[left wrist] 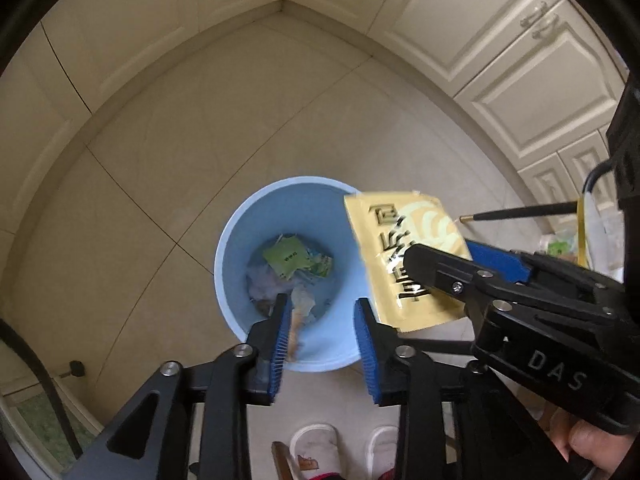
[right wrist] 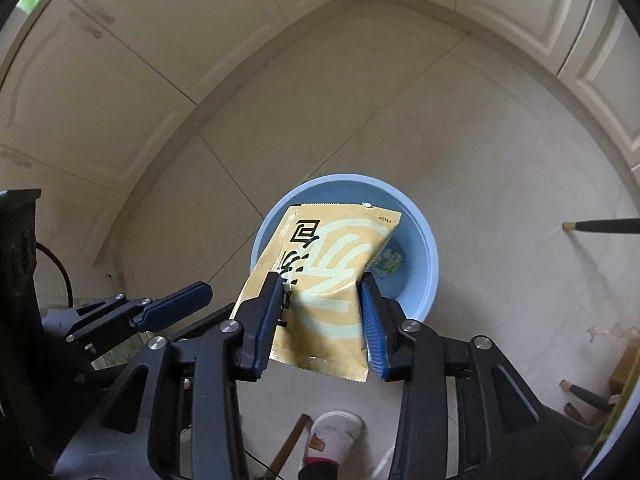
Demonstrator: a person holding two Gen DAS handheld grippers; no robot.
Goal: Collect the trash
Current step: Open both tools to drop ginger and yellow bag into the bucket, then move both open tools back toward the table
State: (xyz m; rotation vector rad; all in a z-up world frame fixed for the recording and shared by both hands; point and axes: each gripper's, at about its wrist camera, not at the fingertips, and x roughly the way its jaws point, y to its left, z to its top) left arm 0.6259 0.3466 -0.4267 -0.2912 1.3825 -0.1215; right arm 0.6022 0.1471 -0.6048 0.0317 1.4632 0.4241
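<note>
A light blue bin point(left wrist: 224, 248) stands on the tiled floor, with a green packet point(left wrist: 286, 258) and other wrappers inside. My left gripper point(left wrist: 322, 304) hangs over it, open, with a clear gap between its pads. A blurred brownish scrap point(left wrist: 298, 320) sits beside its left pad, over the bin. My right gripper point(right wrist: 320, 280) is shut on a yellow packet point(right wrist: 328, 300) with black characters, pinching it across its width above the bin point(right wrist: 430, 264). In the left wrist view the yellow packet point(left wrist: 384, 248) overlaps the bin's right rim.
Cream cabinet doors point(left wrist: 500, 60) line the walls around the floor corner. A person's white slippers point(left wrist: 316, 444) stand just below the bin. A black rod with a brass tip point(right wrist: 600, 226) reaches in from the right, and dark furniture legs point(right wrist: 588, 396) stand at lower right.
</note>
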